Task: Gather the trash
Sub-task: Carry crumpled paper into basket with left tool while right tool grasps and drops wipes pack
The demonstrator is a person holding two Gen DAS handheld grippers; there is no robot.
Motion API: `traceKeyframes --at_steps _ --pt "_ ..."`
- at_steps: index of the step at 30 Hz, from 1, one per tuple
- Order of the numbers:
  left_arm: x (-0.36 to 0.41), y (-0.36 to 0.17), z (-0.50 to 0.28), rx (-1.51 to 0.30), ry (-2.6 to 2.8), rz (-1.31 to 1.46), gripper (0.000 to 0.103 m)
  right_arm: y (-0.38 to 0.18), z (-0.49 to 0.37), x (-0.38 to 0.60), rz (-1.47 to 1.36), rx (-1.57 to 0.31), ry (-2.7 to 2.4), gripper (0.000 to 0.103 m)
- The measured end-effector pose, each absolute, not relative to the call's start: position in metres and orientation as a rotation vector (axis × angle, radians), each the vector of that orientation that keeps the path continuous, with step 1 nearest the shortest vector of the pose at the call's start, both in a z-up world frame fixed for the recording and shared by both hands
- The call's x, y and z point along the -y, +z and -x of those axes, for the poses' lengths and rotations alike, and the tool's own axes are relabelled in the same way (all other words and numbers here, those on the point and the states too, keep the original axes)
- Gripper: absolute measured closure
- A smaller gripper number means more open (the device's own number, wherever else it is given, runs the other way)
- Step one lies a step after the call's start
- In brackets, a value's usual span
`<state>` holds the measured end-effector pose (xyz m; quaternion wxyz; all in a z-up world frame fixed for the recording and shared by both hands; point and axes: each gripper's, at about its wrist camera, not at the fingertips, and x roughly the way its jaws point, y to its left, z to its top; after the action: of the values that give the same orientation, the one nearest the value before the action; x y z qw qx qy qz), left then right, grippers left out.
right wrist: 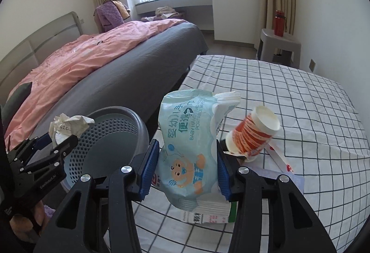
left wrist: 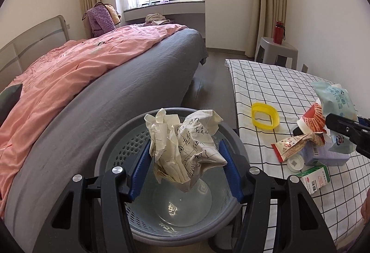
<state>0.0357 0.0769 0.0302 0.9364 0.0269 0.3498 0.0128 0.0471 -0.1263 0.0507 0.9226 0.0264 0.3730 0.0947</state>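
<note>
Paper, crumpled and handwritten [left wrist: 185, 148], is pinched between the blue pads of the left gripper [left wrist: 183, 165] directly above the open mouth of the grey perforated waste basket [left wrist: 115, 144]. A baby-wipes packet [right wrist: 192, 148] is clamped in the right gripper [right wrist: 188, 165] beside the basket and above the checked tablecloth [right wrist: 300, 102], just in front of a tipped red-and-white paper cup [right wrist: 252, 135].

The wad is judged bulky and springy: if released off-centre, it could catch on the basket rim and tumble to the floor beside the basket. The packet is soft (it bulges where the pads squeeze it), so it could slip out before the basket is reached, and the cup beside it might be knocked over the table edge.

The paper's long axis is held roughly vertical, its narrow end pointing down into the basket. The packet is held upright as well, long axis near vertical, printed face turned toward the wrist camera
</note>
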Motion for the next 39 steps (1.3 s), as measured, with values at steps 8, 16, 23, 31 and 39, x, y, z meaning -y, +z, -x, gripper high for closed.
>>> traceKeyframes --at_steps 8,16,23,31,39 --pt "-0.111 0.028 -0.047 -0.726 0.113 -0.041 0.046 0.051 -0.078 0.067 -0.043 -0.753 0.349 0.058" --pt "-0.139 0.007 -0.055 -0.781 0.153 -0.020 0.046 0.019 -0.090 0.027 -0.013 -0.833 0.448 0.058" --pt "-0.151 -0.007 -0.059 -0.822 0.153 -0.015 0.046 -0.002 -0.095 0.007 0.006 -0.894 0.493 0.057" --pt "-0.159 -0.013 -0.061 -0.842 0.154 0.000 0.046 -0.012 -0.099 -0.002 0.011 -0.920 0.515 0.057" --pt "-0.161 -0.013 -0.064 -0.845 0.156 0.010 0.046 -0.013 -0.102 0.001 0.007 -0.916 0.512 0.056"
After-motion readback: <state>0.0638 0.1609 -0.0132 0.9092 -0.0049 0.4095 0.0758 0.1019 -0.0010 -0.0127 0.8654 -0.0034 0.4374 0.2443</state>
